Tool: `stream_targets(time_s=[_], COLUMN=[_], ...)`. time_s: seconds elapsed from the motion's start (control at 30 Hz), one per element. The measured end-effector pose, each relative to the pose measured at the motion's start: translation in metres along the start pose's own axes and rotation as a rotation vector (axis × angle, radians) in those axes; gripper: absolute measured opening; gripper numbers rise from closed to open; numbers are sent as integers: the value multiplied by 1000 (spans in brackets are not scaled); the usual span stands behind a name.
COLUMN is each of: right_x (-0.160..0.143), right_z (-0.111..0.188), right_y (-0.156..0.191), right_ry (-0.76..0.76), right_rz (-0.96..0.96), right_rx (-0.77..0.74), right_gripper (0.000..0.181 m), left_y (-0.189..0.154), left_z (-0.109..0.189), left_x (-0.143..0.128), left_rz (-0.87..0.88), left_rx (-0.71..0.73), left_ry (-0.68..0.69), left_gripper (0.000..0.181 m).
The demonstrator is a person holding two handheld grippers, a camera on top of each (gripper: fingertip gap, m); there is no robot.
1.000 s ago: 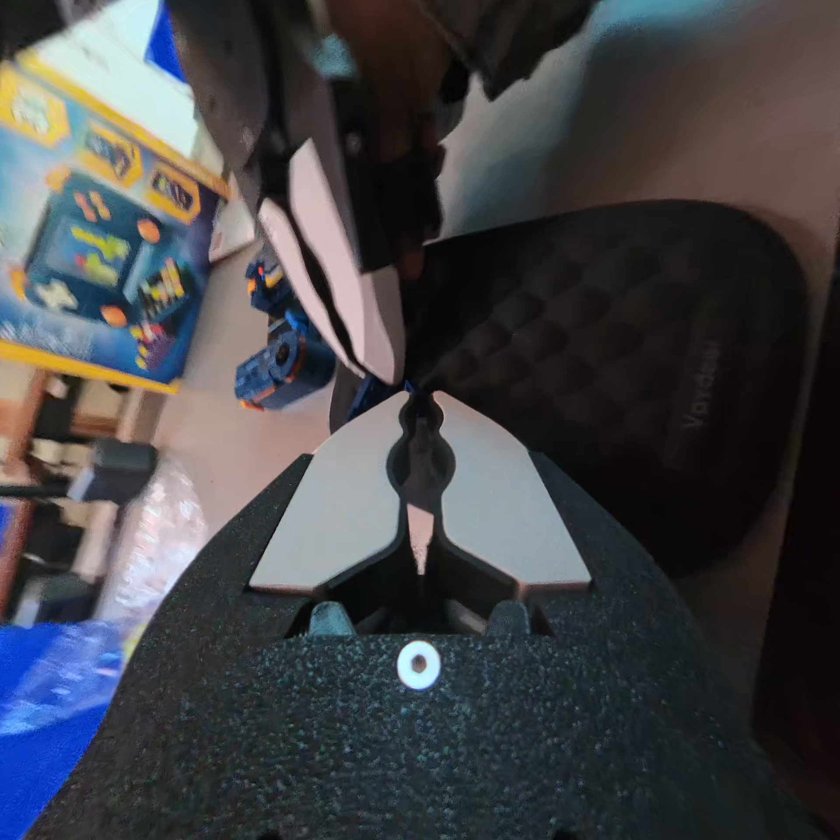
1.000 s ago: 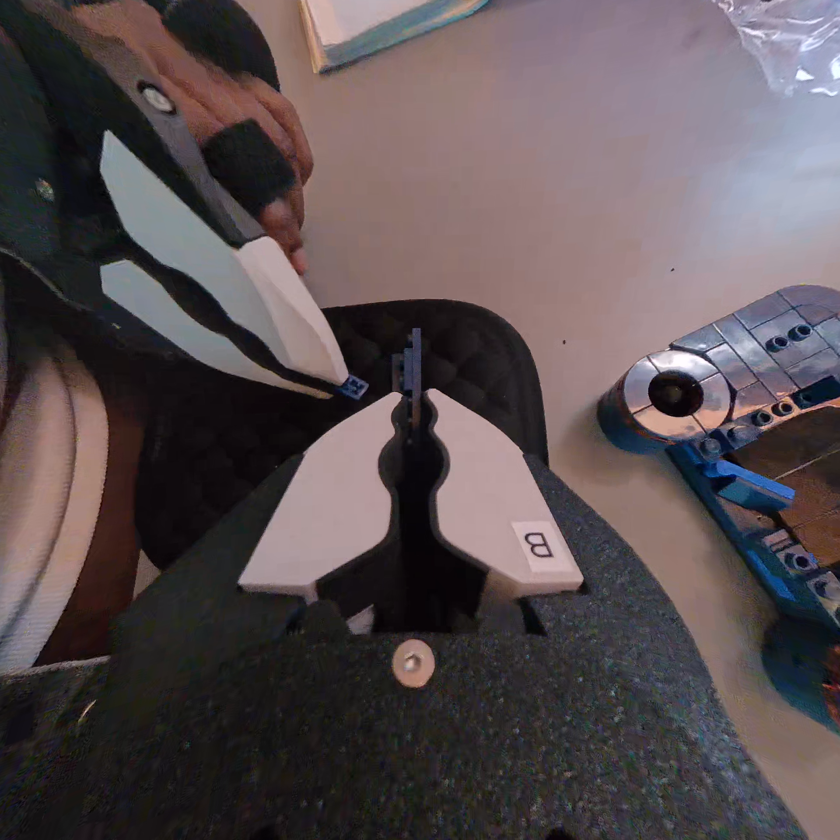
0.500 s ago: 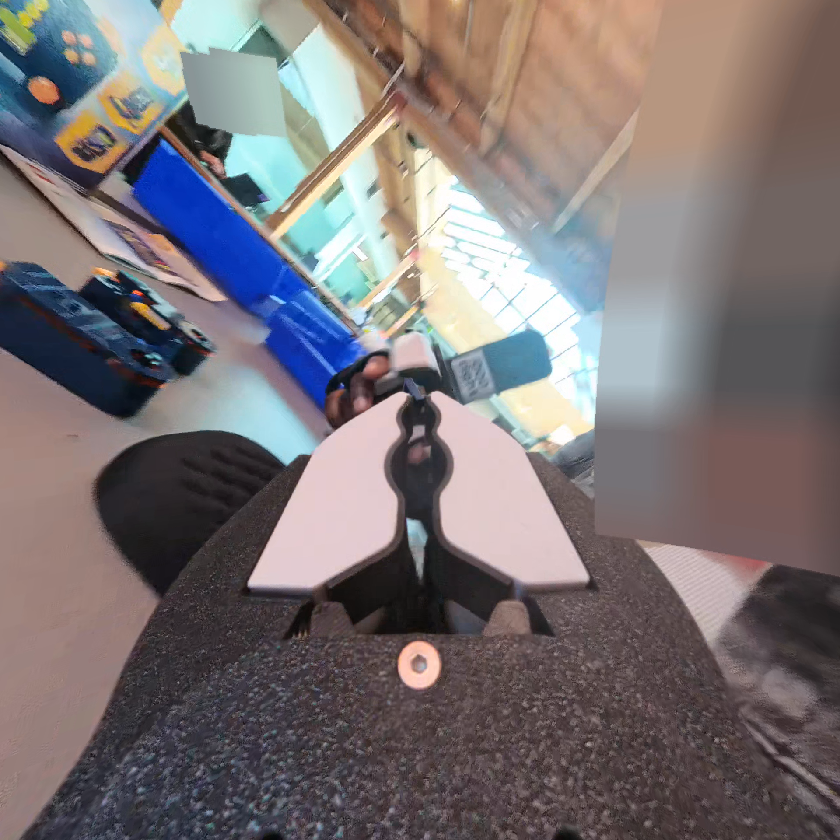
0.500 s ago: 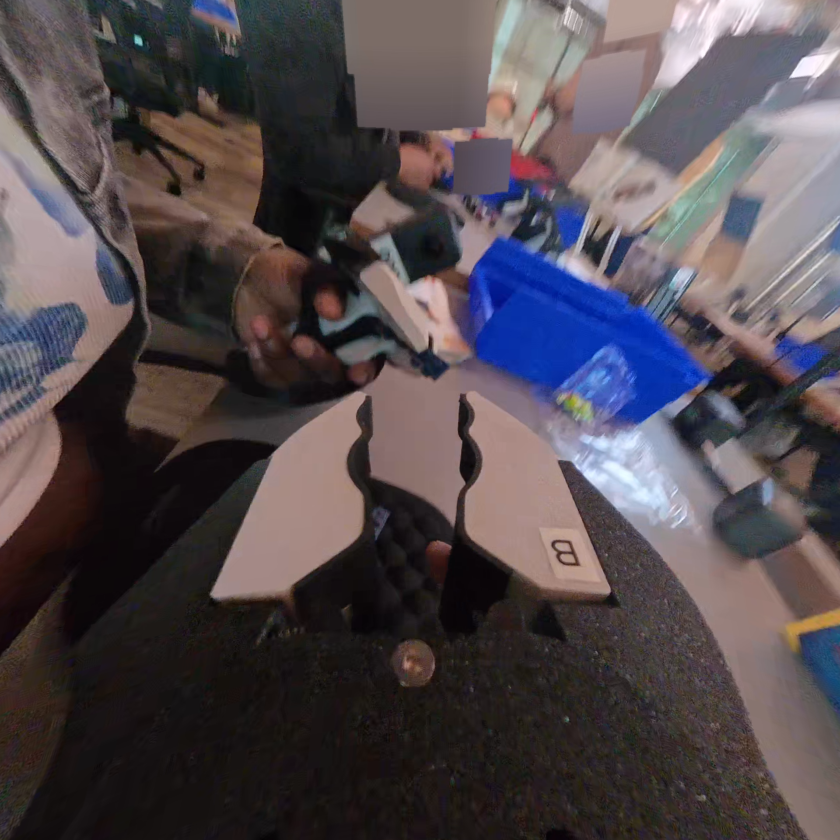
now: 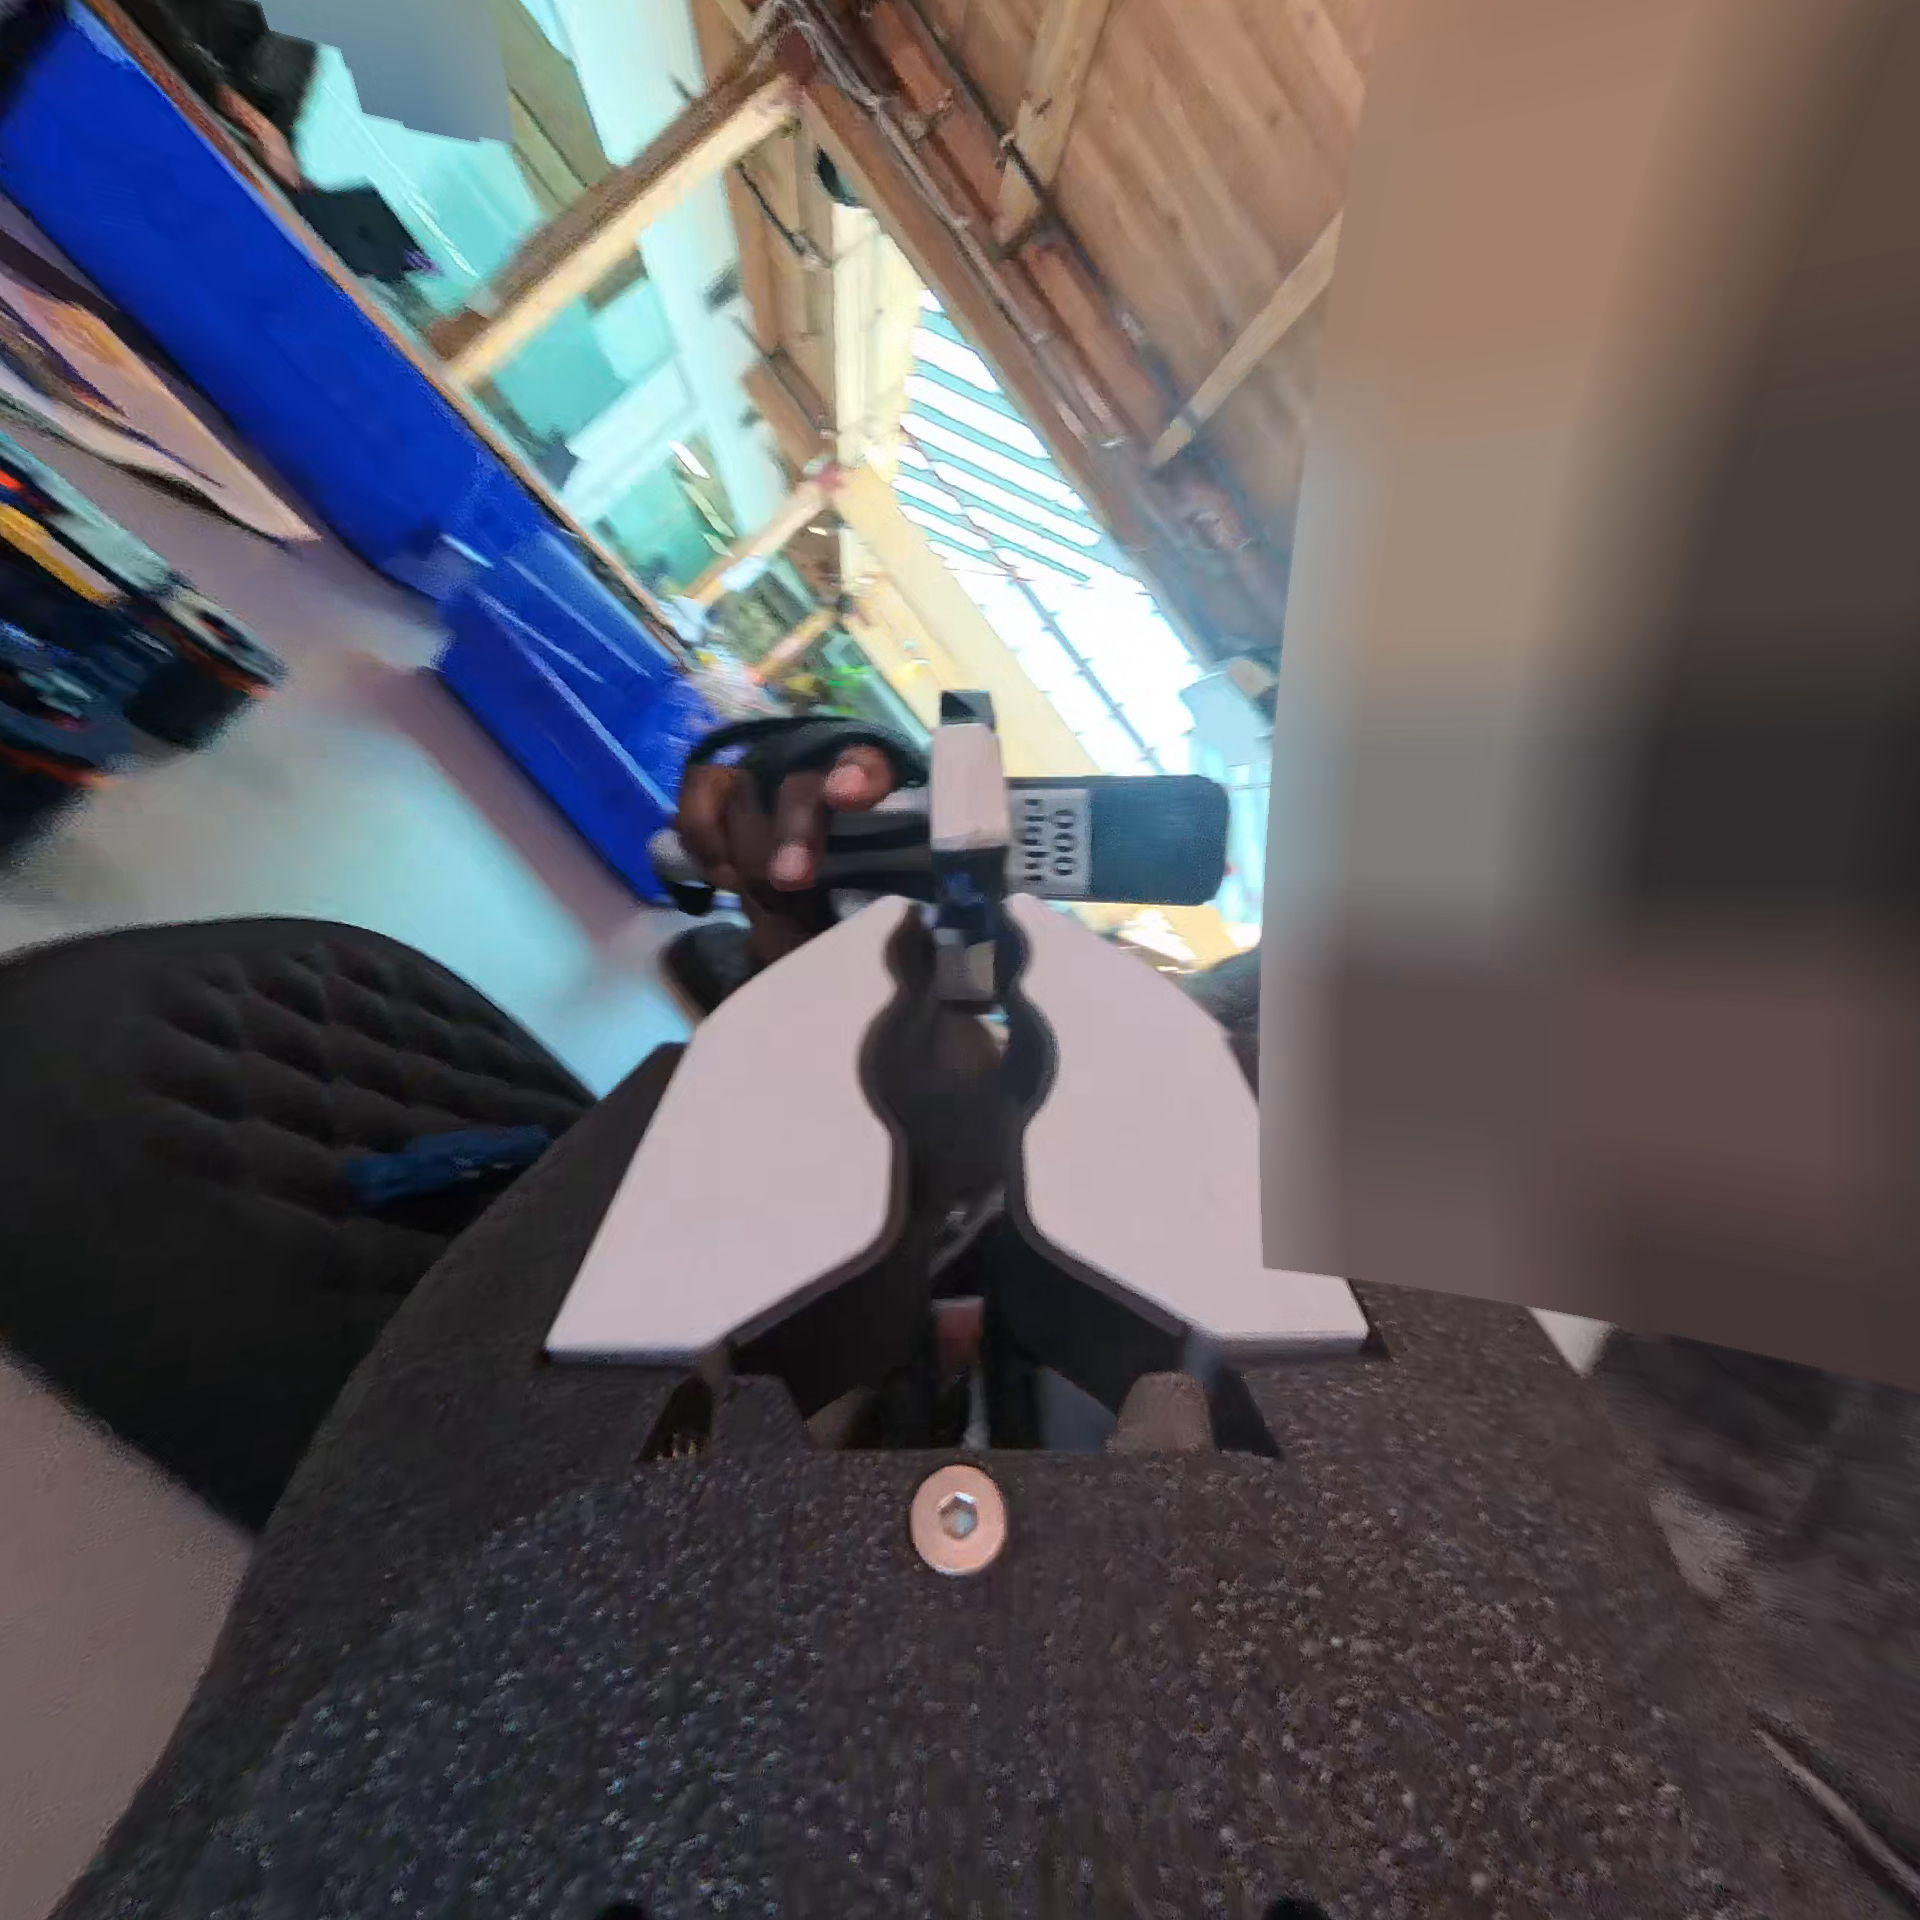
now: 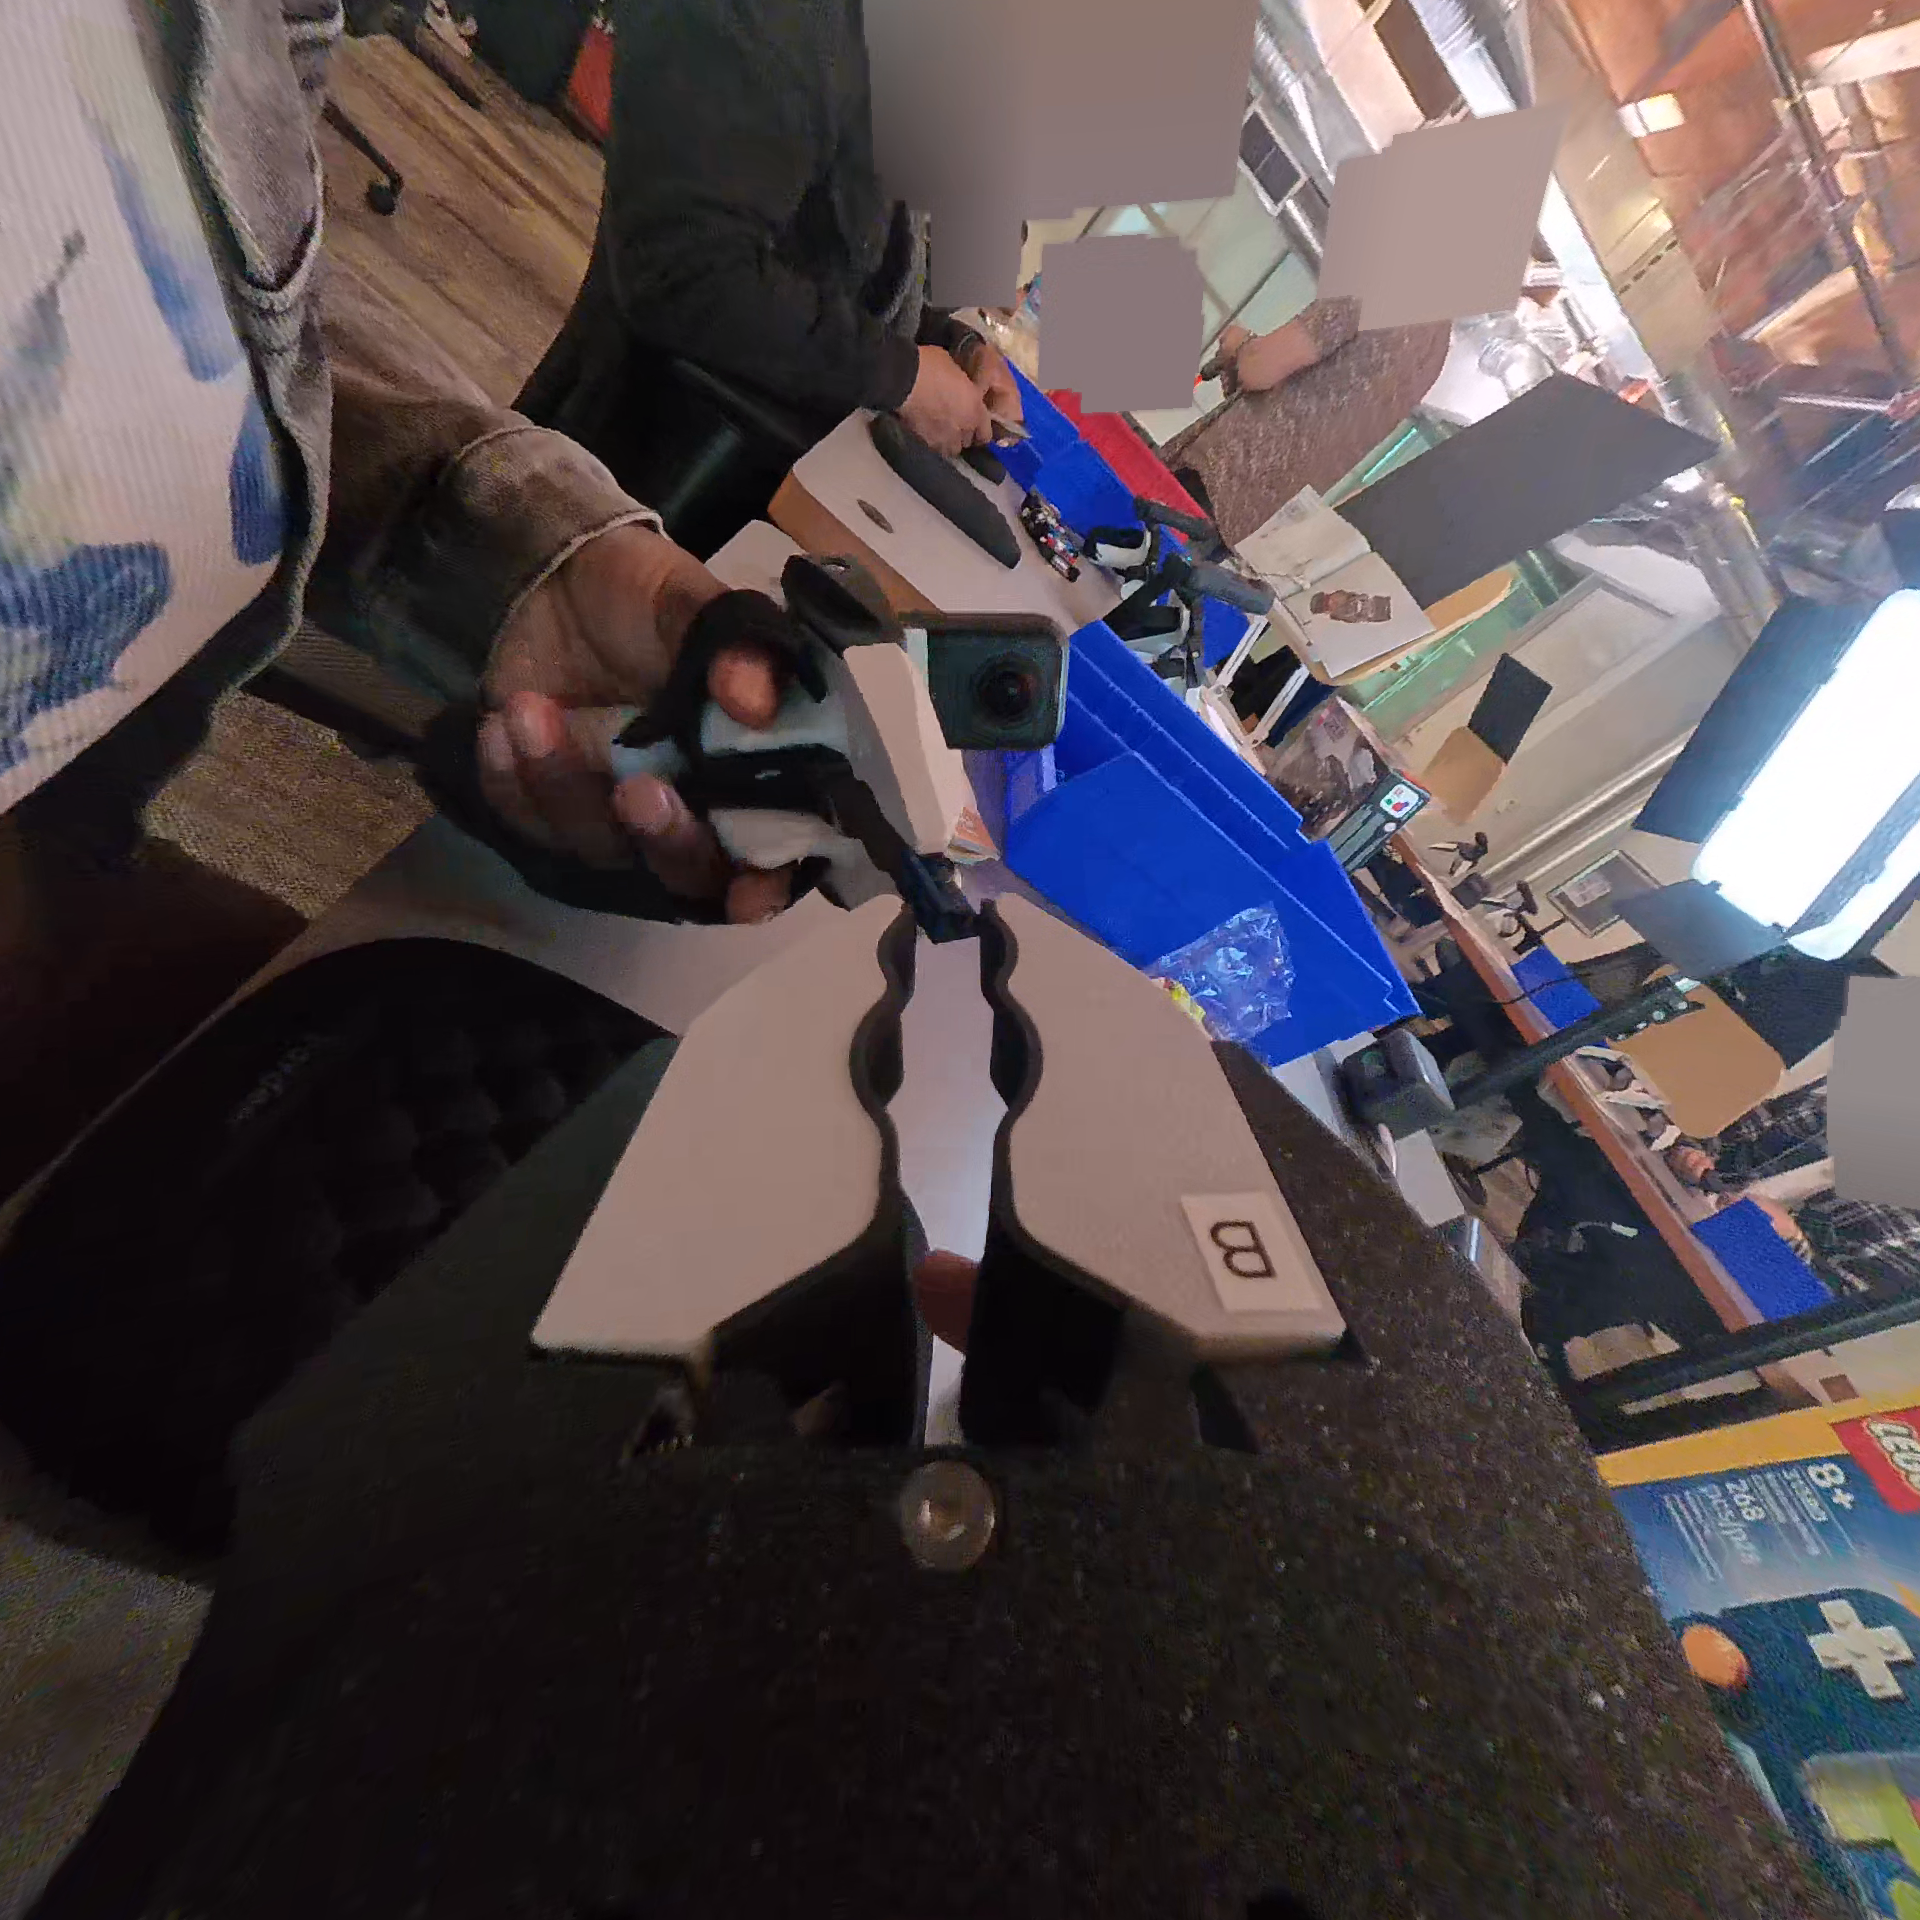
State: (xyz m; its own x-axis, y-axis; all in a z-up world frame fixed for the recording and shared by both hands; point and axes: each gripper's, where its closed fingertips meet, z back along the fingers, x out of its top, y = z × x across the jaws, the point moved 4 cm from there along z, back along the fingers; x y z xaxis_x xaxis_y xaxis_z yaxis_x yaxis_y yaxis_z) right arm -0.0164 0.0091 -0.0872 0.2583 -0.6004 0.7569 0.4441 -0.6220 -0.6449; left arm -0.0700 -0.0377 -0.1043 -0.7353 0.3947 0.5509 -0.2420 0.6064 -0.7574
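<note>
Both grippers raised off the table, tips meeting – left gripper clenched on a small blue piece, right gripper parted around it.

A black quilted pad is laid on the pale table. Blue bins are lined up behind, with a crinkly clear bag just beside them. A colourful toy box is seen at the lower right edge.
</note>
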Motion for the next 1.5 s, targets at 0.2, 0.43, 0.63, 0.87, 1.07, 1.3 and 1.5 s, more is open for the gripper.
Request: stream_targets(time_s=[0.2,0.43,0.63,0.87,1.07,1.3,1.5], right_x=[-37,-89,-97,-64,-47,-74,-81], right_z=[67,324,383,337,132,20,2], right_y=[-38,-59,-27,-61,-15,42,46], right_ry=[296,1266,1158,846,364,472,545], right_rz=[-115,-384,-862,-580,-553,-633,-608], right_rx=[-324,-1076,-1214,-1142,-173,172,148], right_gripper=[12,12,35,38,39,36,9], left_y=[22,48,50,55,63,66,65], left_z=[15,15,8,10,2,7,9], left_x=[20,7,-4,-15,-21,-30,-29], left_rz=[-486,-665,-665,-716,-736,-867,-1093], left_rx=[443,650,654,691,659,635,519], left_ry=[66,273,361,493,603,764,904], left_gripper=[61,81,77,63,39,31,30])
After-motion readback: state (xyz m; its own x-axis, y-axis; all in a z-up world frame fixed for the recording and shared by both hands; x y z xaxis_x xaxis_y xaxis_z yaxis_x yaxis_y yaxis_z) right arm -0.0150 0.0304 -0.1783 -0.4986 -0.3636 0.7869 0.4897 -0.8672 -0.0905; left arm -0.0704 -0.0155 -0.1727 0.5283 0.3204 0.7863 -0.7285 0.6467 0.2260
